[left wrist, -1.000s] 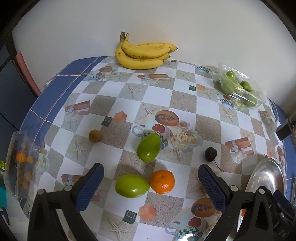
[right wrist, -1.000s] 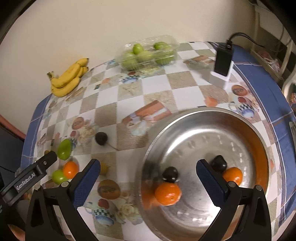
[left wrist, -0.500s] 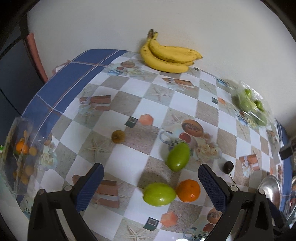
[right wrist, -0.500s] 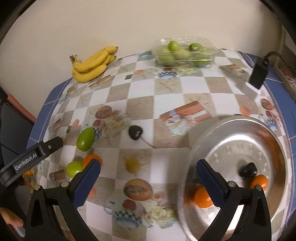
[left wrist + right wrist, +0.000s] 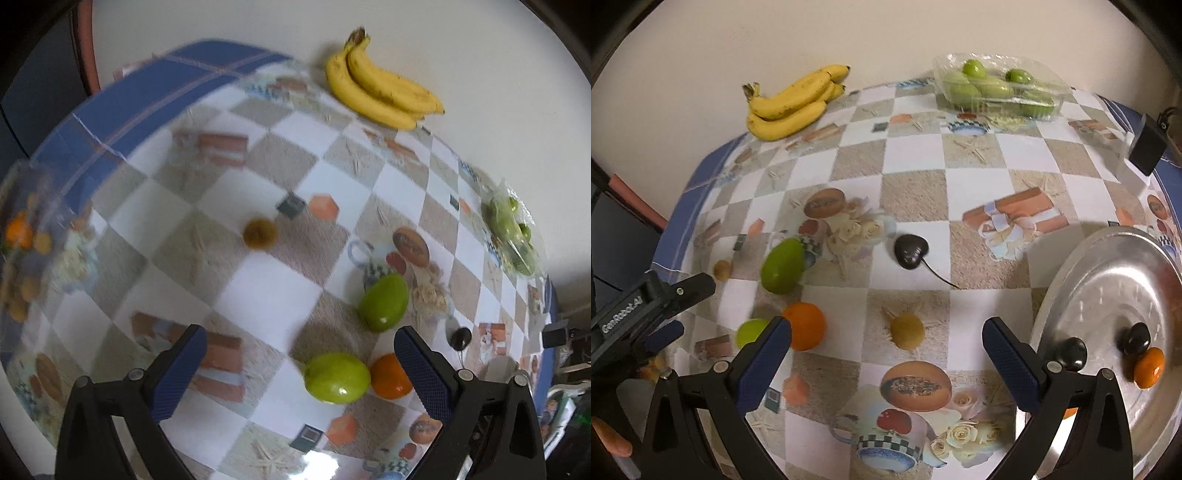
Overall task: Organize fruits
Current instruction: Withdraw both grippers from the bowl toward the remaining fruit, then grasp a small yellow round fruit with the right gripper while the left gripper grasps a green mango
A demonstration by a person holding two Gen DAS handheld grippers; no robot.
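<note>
- The loose fruit lies on the desk (image 5: 916,192): in my right view an orange (image 5: 804,326) at 8 o'clock of centre, a round green fruit (image 5: 750,331) just beside it on the 9 o'clock side, an oval green fruit (image 5: 783,265) above them, a small brownish fruit (image 5: 907,331) between my right fingers, and a dark stemmed fruit (image 5: 911,251) near centre.
- The metal bowl (image 5: 1108,280) at 4 o'clock holds two dark fruits and an orange one (image 5: 1149,367).
- My right gripper (image 5: 886,354) has its fingers spread wide, holding nothing.
- My left gripper (image 5: 295,363) also has its fingers wide apart and empty; the round green fruit (image 5: 337,377) and the orange (image 5: 390,376), touching, sit between them toward the 3 o'clock finger.
- Readable writing: "GenRobot.AI" on the left gripper's body, seen at 9 o'clock in the right view.
- Since half a second ago my right view has swung off the bowl toward the loose fruit; my left view has blurred and slid leftward.
- Around: bananas (image 5: 794,103) at 11 o'clock by the wall, a clear tray of green fruit (image 5: 997,86) at 1 o'clock, a black adapter (image 5: 1147,147) at 2 o'clock, a clear container of orange fruit (image 5: 26,243) at 9 o'clock in the left view.
</note>
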